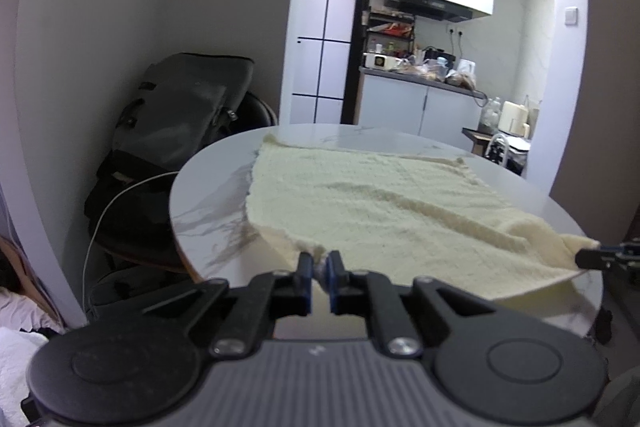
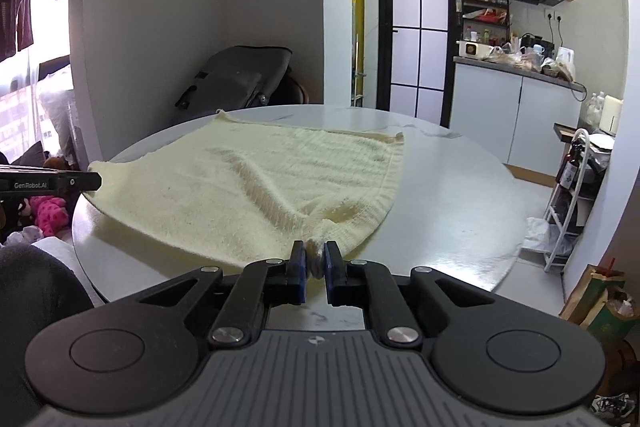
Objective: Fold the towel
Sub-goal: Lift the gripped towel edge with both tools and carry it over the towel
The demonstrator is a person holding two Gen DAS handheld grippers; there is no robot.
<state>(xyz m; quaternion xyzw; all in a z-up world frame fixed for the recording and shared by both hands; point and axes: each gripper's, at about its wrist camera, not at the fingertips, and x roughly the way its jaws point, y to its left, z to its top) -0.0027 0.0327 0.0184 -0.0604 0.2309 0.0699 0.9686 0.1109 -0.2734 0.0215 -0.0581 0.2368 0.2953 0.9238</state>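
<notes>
One cream towel (image 1: pixel 372 203) lies on one round counter (image 1: pixel 208 203). Two claws are in view, left claw (image 1: pixel 319 261) and right claw (image 2: pixel 314 254) (each pinching a towel corner). One dark bag (image 1: pixel 180 107) sits behind.

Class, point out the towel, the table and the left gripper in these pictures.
towel (image 2: pixel 248 183): right wrist view, middle of the cloth.
table (image 2: pixel 452 195): right wrist view, bare top right of the cloth.
left gripper (image 1: pixel 319 269): left wrist view, between its fingertips.

Both wrist views close over towel (image 1: pixel 380 203)
</notes>
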